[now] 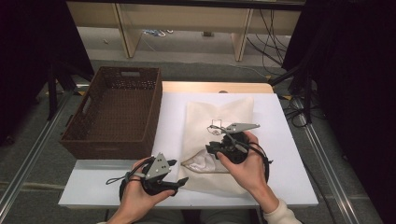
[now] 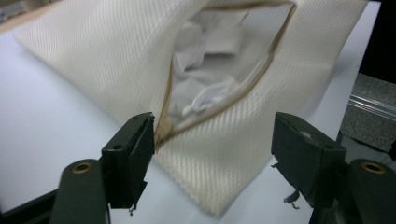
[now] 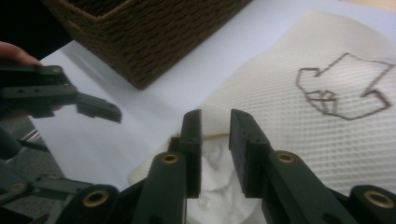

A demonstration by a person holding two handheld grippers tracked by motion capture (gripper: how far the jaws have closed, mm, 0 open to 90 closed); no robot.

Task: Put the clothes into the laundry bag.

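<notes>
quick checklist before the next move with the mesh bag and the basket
1. Mesh bag flat on the table: ok.
2. Bag zipper open, white garment inside: ok.
3. Left gripper free of the bag, jaws wide with nothing between: ok.
4. Right gripper holding the bag edge: cannot tell, a narrow gap shows between the jaws.
5. Basket upright, beside the bag: ok.

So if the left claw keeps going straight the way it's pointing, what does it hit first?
Most likely the cream mesh bag: the left claw stands open and aims at the bag's near corner, by the zipper opening with white cloth inside. The corner lies between the jaws, though depth is hard to judge.
</notes>
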